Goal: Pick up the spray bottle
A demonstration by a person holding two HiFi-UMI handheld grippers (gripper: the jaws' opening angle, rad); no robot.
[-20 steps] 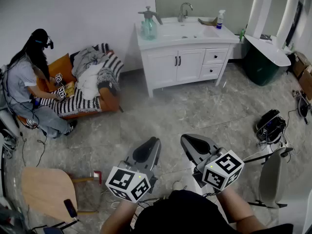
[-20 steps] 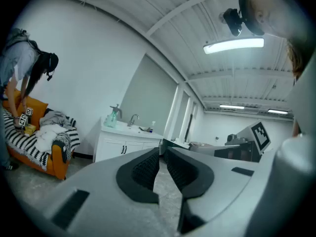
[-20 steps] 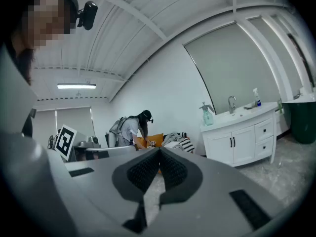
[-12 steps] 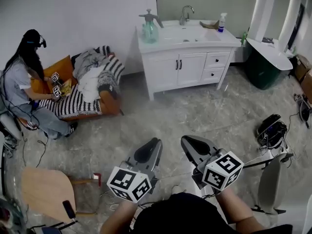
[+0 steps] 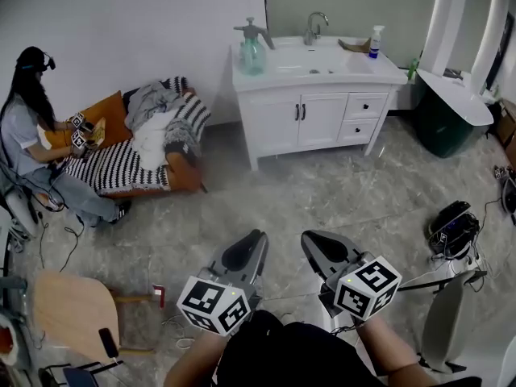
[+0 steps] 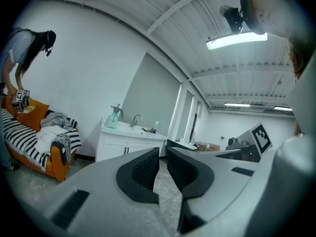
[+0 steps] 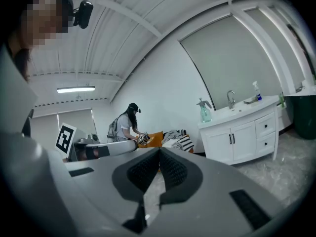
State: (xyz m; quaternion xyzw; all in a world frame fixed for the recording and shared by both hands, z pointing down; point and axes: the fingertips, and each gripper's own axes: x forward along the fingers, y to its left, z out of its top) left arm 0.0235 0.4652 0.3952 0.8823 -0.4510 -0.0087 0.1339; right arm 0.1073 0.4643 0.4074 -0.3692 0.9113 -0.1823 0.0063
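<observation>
A green pump spray bottle [image 5: 251, 48] stands on the left end of the white vanity top [image 5: 322, 61], far across the floor from me; it also shows in the left gripper view as the green bottle [image 6: 114, 117] and in the right gripper view as the green bottle [image 7: 204, 111]. A small white trigger spray bottle [image 5: 373, 43] stands at the back right of the sink. My left gripper [image 5: 246, 247] is held low near my body, jaws slightly apart with nothing between them [image 6: 163, 154]. My right gripper [image 5: 321, 245] beside it is shut and empty [image 7: 159, 154].
The vanity cabinet [image 5: 314, 115] stands against the far wall. A striped sofa [image 5: 137, 168] piled with clothes is at the left, with a seated person [image 5: 32, 135]. A wooden chair [image 5: 68, 309] is near left; a black bag [image 5: 451, 224], a grey chair [image 5: 439, 321] and a dark green bin [image 5: 443, 115] are at right.
The head view has drifted, so the vanity and sofa sit a little farther right in the picture. Both grippers keep the same pose near my body.
</observation>
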